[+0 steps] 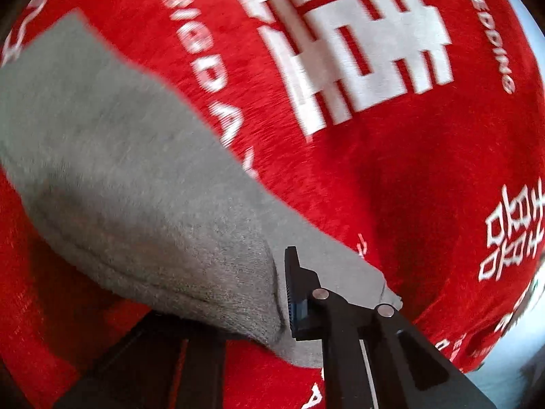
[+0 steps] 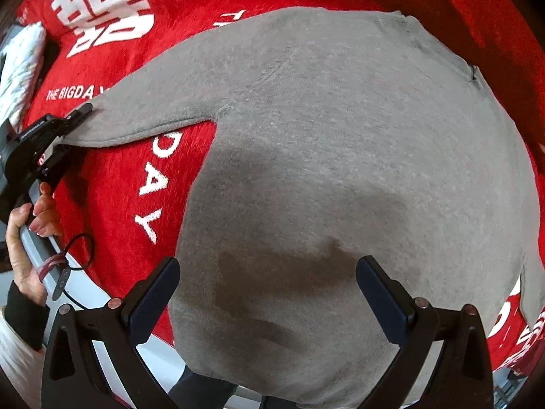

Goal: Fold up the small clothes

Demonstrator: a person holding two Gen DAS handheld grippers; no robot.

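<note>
Sleeve fold under way: grey sweater (image 2: 340,156) lies flat on the red blanket (image 2: 143,177); our left gripper (image 2: 73,117) pinches the sleeve cuff (image 1: 279,293), right gripper (image 2: 269,293) hangs spread above the body. Next we likely carry the cuff across the chest.

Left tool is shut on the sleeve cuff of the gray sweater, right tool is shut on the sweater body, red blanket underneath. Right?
Not quite. The right tool is open: in the right wrist view its jaws stand wide apart over the body of the gray sweater, gripping nothing. The rest holds: the left tool is shut on the sleeve cuff, and the red blanket lies underneath.
</note>
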